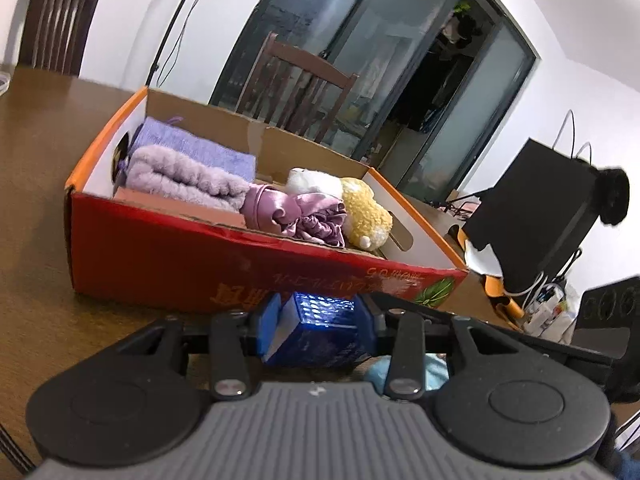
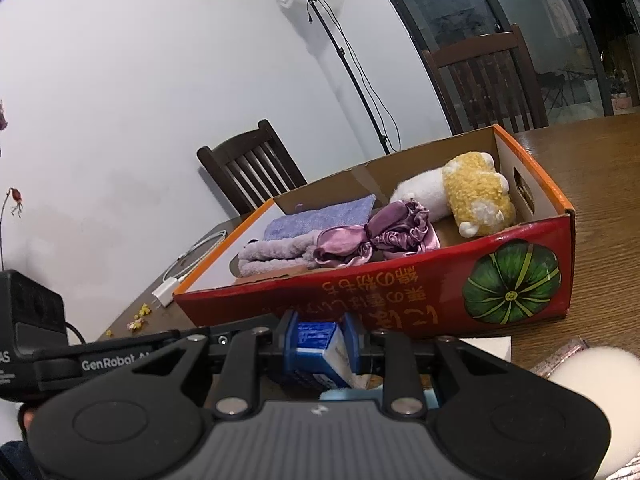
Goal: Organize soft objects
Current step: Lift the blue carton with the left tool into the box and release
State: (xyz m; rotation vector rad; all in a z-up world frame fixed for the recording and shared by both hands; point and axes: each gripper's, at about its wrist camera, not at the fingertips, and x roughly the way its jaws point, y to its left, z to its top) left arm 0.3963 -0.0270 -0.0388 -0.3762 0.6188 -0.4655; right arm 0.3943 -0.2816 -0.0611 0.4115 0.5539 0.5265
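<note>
Between both tools, blue pack

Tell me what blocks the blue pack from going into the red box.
Only the box's near red wall stands ahead of the blue pack; the pack must clear that wall's rim. Nothing else visible lies between them.

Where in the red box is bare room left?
Bare floor lies inside the red box: the near left corner beside the folded lilac towels, and a strip before the yellow plush. The middle, around the satin scrunchies, is crowded.
</note>
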